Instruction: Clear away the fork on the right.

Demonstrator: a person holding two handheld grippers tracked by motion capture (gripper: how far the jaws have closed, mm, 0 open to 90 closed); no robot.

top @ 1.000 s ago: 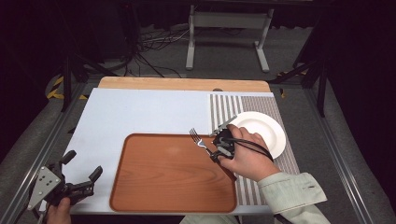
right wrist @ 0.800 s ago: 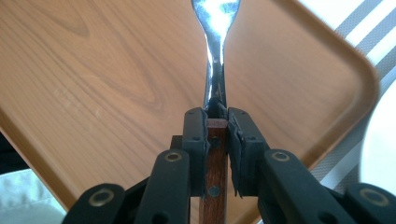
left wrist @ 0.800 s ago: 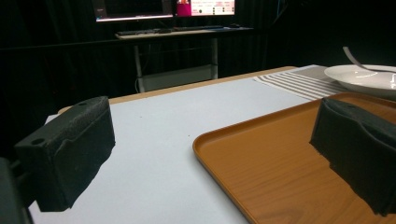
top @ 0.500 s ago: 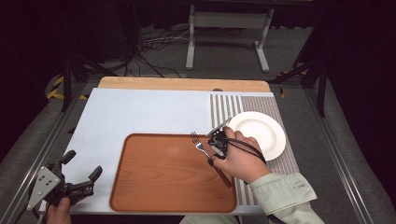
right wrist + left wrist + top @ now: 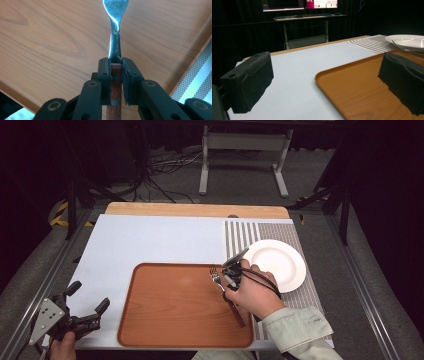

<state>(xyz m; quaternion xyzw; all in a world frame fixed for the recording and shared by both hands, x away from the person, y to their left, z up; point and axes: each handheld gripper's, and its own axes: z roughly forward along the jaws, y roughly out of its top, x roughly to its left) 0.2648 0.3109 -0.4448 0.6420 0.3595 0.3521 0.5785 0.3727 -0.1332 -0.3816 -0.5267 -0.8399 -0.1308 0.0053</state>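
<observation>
On the pale blue-grey bench (image 5: 150, 240) lies a rectangular orange-brown wooden tray with rounded corners (image 5: 175, 315), near the person's edge. The right tool (image 5: 231, 276), held in the person's right hand (image 5: 252, 295), is over the tray's right edge and is clamped on a fork with a steel head and a dark wooden, riveted handle (image 5: 227, 295). In the right gripper view the two black jaws press on either side of the handle just where the wood meets the metal neck, and the fork (image 5: 115, 37) points away from the camera over the wood grain of the tray (image 5: 50, 45). In the high view the tines point up and left over the tray, while the handle runs down and to the right under the hand. To the right of the tray, a round white plate (image 5: 275, 264) rests on a grey and white striped mat (image 5: 240, 236), just beside the right hand. The left tool (image 5: 87, 314) is at the bench's near left corner, well apart from the fork, with its jaws spread wide and nothing between them; the grey three-cornered plate sits on top of it. In the left gripper view the two black padded jaws stand far apart, with the tray's rim (image 5: 332, 72) between them and the plate (image 5: 407, 41) far off at the right.
</observation>
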